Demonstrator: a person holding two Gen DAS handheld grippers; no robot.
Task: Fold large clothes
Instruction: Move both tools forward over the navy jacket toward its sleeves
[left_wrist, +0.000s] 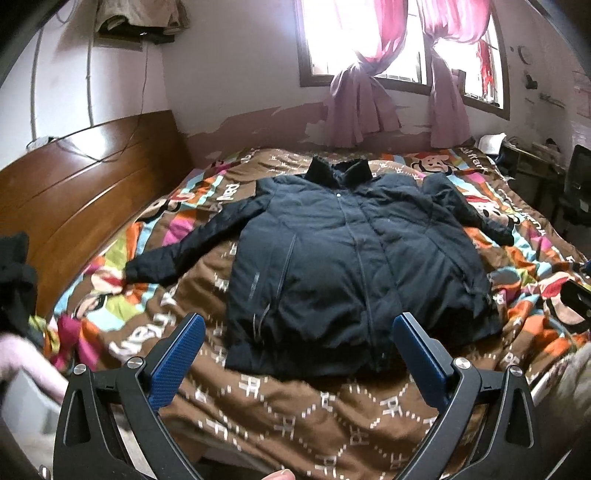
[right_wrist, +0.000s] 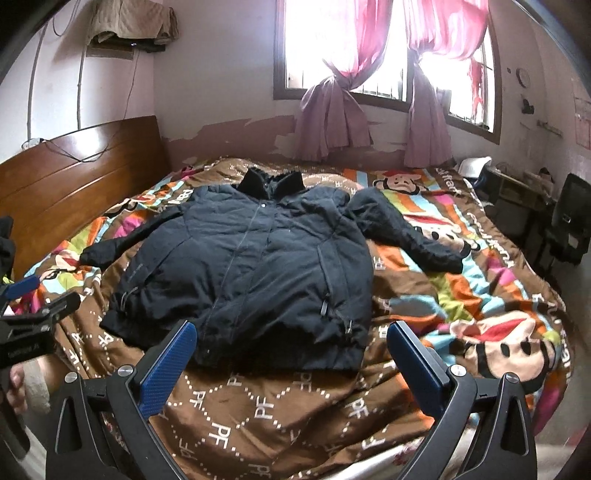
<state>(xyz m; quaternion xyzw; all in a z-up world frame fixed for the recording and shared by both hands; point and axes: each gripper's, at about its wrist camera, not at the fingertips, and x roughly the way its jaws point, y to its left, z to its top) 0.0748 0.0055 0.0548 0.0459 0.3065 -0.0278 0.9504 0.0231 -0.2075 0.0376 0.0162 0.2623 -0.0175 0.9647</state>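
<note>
A dark navy padded jacket lies spread front-up on the bed, zipped, collar toward the window, both sleeves stretched outward. My left gripper hovers open just short of the jacket's hem, blue pads wide apart with nothing between them. My right gripper is likewise open, held over the hem's right part, empty. The left gripper also shows at the left edge of the right wrist view, held by a hand.
The bed carries a brown and multicoloured cartoon blanket. A wooden headboard stands on the left. Dark clothes pile at the left edge. Pink curtains hang at the window. A chair and cluttered desk sit right.
</note>
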